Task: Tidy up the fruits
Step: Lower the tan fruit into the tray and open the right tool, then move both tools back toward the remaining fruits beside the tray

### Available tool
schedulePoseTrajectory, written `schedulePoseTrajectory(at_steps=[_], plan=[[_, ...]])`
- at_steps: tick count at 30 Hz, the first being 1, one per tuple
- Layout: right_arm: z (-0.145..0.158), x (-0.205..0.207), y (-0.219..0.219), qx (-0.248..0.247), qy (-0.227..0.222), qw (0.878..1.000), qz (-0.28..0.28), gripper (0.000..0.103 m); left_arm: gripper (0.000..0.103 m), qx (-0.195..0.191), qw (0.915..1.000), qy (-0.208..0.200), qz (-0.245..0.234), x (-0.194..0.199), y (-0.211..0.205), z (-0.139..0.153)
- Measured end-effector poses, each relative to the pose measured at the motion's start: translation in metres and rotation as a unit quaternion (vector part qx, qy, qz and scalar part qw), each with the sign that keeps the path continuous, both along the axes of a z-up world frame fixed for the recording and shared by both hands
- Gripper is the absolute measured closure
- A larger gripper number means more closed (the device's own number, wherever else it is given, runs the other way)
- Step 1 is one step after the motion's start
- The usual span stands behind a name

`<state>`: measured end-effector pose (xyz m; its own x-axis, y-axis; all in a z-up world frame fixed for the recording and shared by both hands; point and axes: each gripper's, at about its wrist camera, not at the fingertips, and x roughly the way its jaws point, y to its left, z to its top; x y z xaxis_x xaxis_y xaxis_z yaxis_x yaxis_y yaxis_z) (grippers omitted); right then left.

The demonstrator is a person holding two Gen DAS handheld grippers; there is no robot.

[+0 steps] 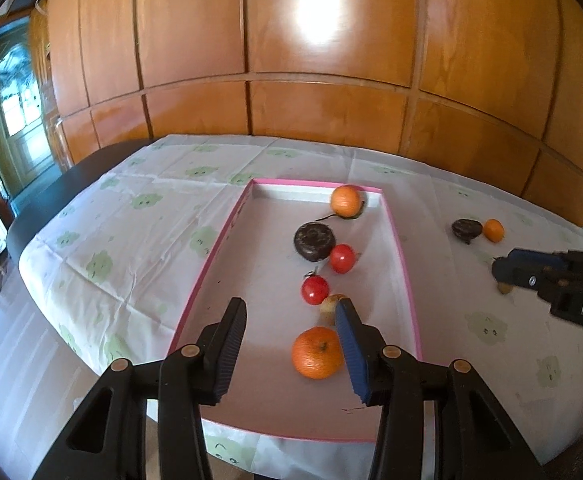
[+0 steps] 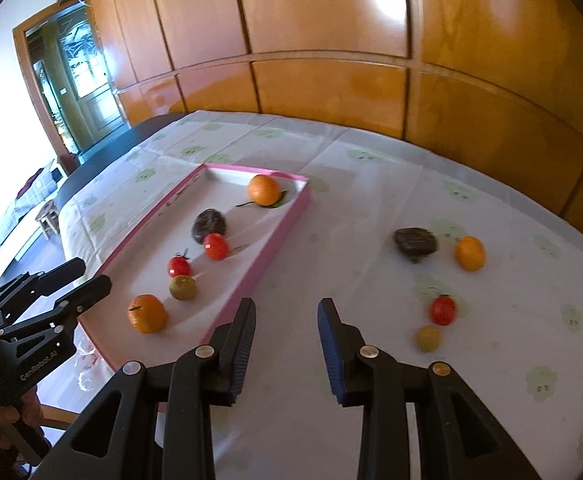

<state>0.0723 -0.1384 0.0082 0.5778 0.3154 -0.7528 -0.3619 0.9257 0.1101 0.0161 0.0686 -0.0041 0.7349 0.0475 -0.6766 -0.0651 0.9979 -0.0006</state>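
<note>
Free room beside the pink tray (image 2: pixel 251 276).
Bare tablecloth (image 2: pixel 331 240) lies open between the tray wall and four loose fruits: dark fruit (image 2: pixel 415 243), small orange (image 2: pixel 470 254), tomato (image 2: pixel 443 310), yellowish fruit (image 2: pixel 428 338).

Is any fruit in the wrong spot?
Yes. Four fruits lie on the tablecloth outside the pink tray: a dark fruit, a small orange, a red tomato and a yellow-green fruit. Six others are inside.

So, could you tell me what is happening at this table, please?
A person is sorting fruit into a pink-rimmed tray using two handheld claws. Six pieces already lie in it, among them two oranges and two red tomatoes. Four wait on the tablecloth: a dark fruit, a small orange, a tomato and a greenish fruit. Neither the left claw nor the right claw holds anything.
</note>
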Motion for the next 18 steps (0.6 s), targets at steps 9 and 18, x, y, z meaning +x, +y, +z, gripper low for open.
schedulePoseTrajectory(at_steps=[9,18], plan=[[0.012,0.002,-0.044,-0.024,-0.018,0.999,-0.032,0.071,0.056,0.029,0.999,-0.016,-0.032,-0.002,-0.023,0.008],[0.019,0.012,-0.103,-0.062,-0.035,0.994,-0.082,0.071,0.056,0.046,0.9967,-0.025,-0.062,-0.003,-0.044,0.013]])
